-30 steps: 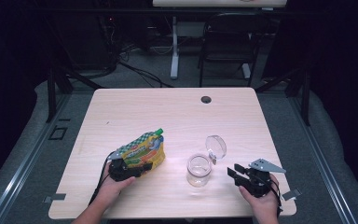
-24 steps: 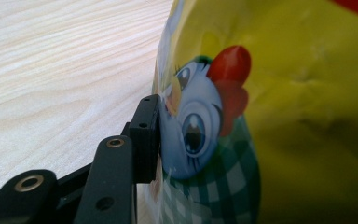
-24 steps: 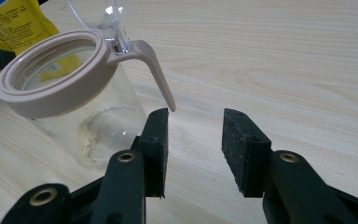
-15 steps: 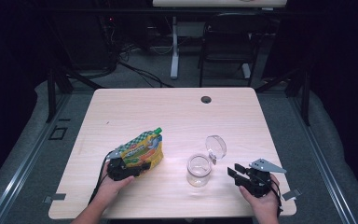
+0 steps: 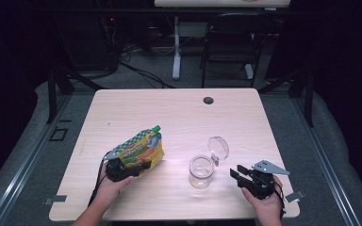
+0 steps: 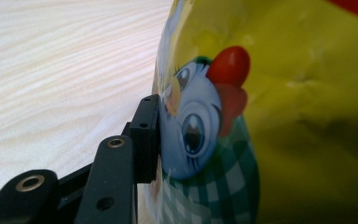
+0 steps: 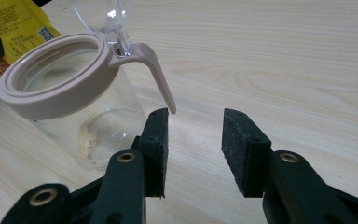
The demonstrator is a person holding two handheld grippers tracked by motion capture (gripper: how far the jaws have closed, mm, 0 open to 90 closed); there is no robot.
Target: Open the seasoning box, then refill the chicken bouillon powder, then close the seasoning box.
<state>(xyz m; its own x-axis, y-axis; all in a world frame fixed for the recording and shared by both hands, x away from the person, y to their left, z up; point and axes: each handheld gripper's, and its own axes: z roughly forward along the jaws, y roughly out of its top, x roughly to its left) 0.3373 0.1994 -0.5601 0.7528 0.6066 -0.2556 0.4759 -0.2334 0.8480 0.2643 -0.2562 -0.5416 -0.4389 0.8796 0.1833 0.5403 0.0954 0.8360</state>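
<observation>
The left gripper (image 5: 139, 165) is clamped on the pouch (image 5: 139, 148), spout tipped toward one o'clock, probably for pouring into the open jar (image 5: 201, 170), while the right gripper (image 5: 235, 173) waits with its jaws apart at the jar's three o'clock.

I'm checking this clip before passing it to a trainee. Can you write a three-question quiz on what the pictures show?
1. True or false: the jar's hinged lid stands open.
2. What do the left tongs grip? A) the yellow snack pouch B) the jar C) nothing
3. What lies between the pads of the right tongs?

Key:
1. True.
2. A.
3. Nothing; they stand open beside the jar, over the bare table.
</observation>
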